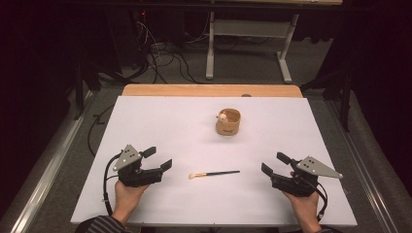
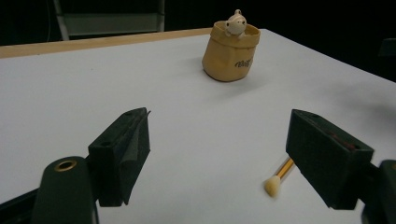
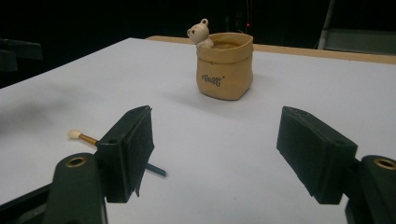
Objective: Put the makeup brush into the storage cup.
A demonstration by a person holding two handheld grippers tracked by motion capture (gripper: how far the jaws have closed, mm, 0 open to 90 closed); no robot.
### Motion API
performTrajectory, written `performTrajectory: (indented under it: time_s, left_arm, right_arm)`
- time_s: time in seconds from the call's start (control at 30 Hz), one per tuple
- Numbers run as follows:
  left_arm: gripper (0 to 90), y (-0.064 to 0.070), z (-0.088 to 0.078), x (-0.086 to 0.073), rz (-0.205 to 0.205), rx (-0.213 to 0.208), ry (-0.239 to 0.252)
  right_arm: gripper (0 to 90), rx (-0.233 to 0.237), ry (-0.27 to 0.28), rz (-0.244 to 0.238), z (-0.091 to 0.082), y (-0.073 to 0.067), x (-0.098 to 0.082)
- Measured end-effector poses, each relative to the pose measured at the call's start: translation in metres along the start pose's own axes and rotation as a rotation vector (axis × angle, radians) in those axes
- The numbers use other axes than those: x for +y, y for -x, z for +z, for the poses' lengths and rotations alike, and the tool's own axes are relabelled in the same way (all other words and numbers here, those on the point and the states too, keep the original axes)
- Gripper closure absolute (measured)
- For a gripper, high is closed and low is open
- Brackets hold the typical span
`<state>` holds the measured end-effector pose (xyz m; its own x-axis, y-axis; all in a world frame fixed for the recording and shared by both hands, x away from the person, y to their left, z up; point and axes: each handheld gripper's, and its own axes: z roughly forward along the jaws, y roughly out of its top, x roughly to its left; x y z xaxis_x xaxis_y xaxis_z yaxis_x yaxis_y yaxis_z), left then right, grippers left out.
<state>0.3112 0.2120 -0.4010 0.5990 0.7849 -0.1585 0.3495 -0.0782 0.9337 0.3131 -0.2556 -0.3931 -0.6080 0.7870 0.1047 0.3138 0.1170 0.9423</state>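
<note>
Across the white sheet covering the wooden table (image 1: 145, 121), nothing has yet been picked up or moved, so by my reading the work stands at its very start: the slim make-up brush with a dark handle, gold ferrule and pale tuft (image 1: 214, 174) lies flat near the front edge, midway between the two grippers, touched by neither. Well beyond it, toward the far side, stands the tan ceramic pot shaped like a rolled-down sack with a small cream bear peeking over its rim (image 1: 228, 122), upright, seemingly holding nothing, and the likely home for the brush. Everything is left to do: closing on the handle, lifting it, carrying it over and standing it in the pot. Left gripper (image 1: 156, 158) rests on the sheet with its jaws spread wide, the brush's tuft (image 2: 272, 185) showing just beside its right-hand jaw. Right gripper (image 1: 275, 163) rests likewise, jaws spread and holding nothing. Bare sheet separates brush and pot, so nothing blocks the way; the thin handle lying flush on the surface looks like the one awkward point.
</note>
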Motion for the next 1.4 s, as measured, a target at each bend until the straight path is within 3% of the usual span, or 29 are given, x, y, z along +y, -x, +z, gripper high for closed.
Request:
performTrajectory:
  time_s: [0.47,1.4]
  left_arm:
    - [22.6,0.0,0.001,0.0,0.001,0.006,-0.006]
    - [22.6,0.0,0.001,-0.001,-0.005,-0.002,-0.007]
  right_arm:
    - [29.3,0.052,-0.001,0.016,0.007,-0.009,0.009]
    - [29.3,0.127,-0.02,-0.046,0.033,-0.035,0.022]
